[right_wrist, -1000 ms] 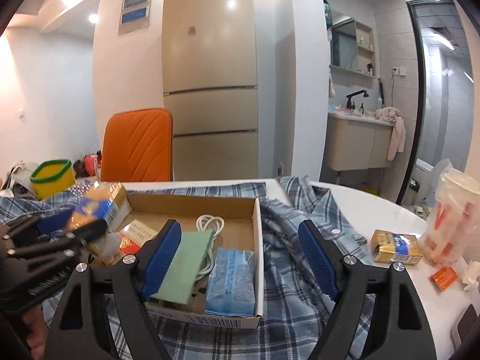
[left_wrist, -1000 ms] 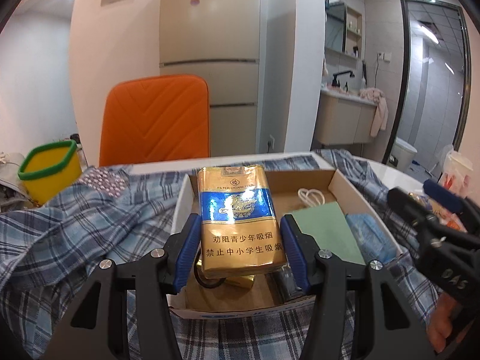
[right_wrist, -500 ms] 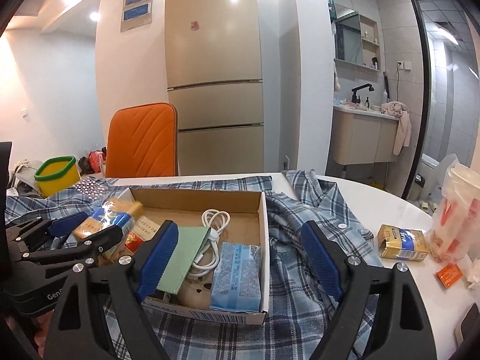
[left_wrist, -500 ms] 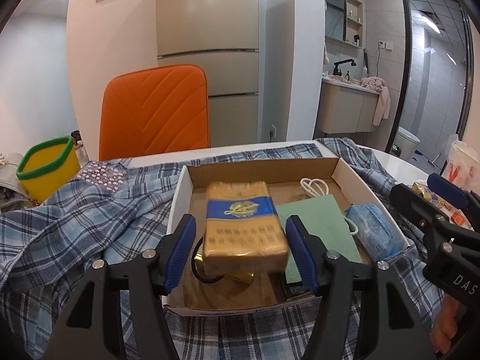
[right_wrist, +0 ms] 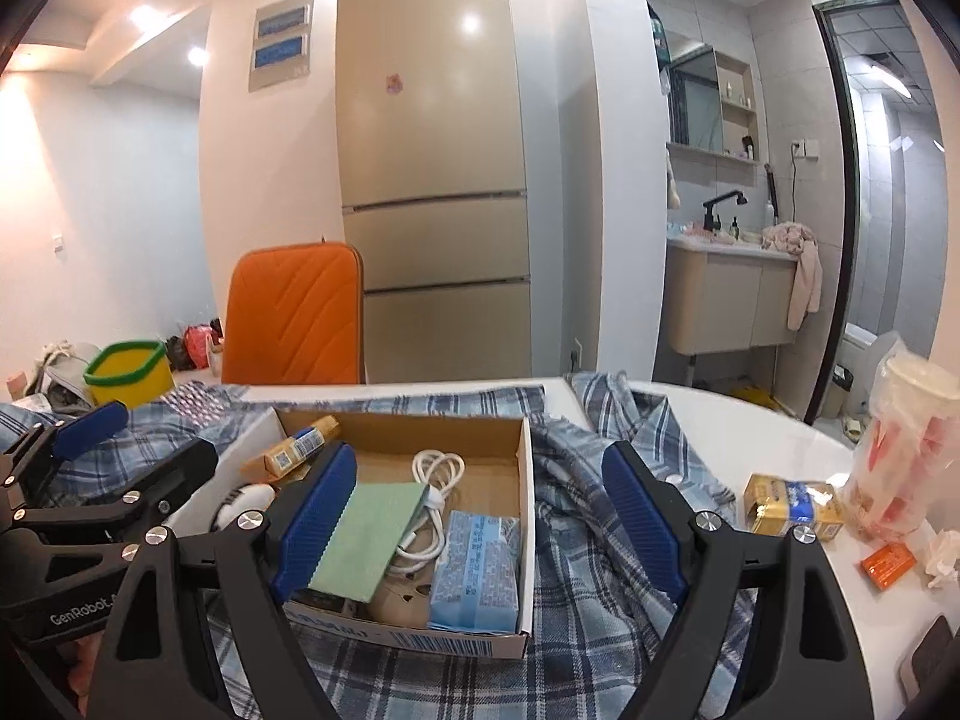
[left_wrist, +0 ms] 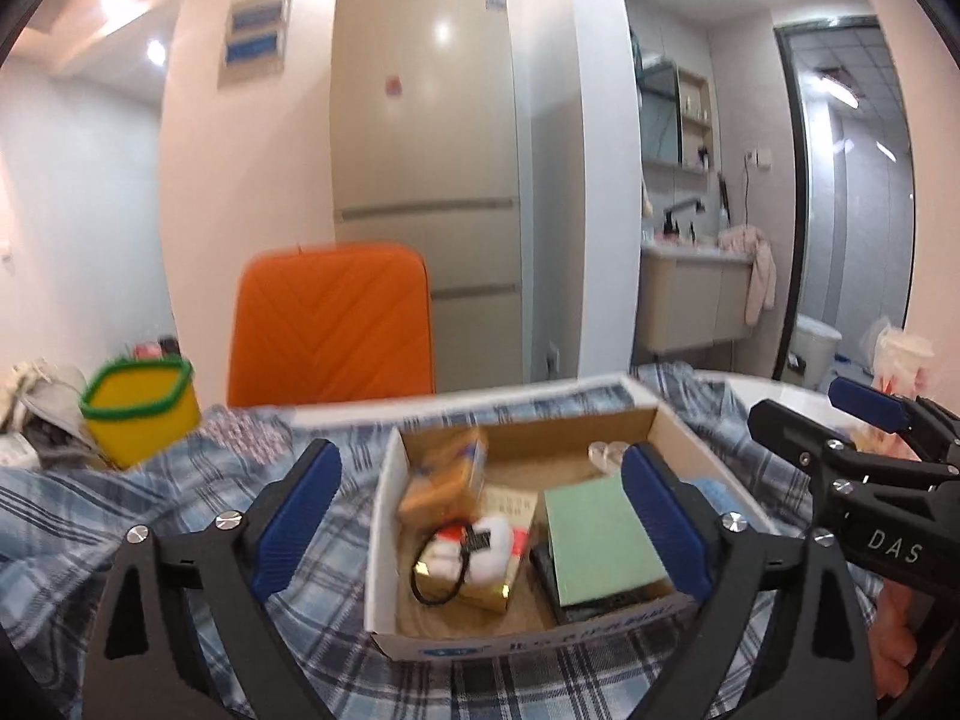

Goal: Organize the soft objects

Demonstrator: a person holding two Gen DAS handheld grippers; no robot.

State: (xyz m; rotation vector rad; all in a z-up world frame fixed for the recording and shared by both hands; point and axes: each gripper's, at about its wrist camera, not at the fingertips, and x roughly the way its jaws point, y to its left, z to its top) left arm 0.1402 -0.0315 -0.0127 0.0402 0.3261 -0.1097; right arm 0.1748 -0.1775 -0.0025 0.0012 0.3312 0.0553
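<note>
Gold-and-blue soft pack [left_wrist: 444, 476] lies tilted in the box [left_wrist: 384, 516] (both grippers' jaws spread, empty).

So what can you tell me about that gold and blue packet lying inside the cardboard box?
The gold and blue packet is a soft pack with a blue band and a printed code on one side. It lies tilted in the far left corner of the cardboard box, leaning over a small red and white booklet. The left gripper has just opened; its jaws stand wide and clear of the packet. In the left wrist view it is blurred, so its print cannot be read.
</note>
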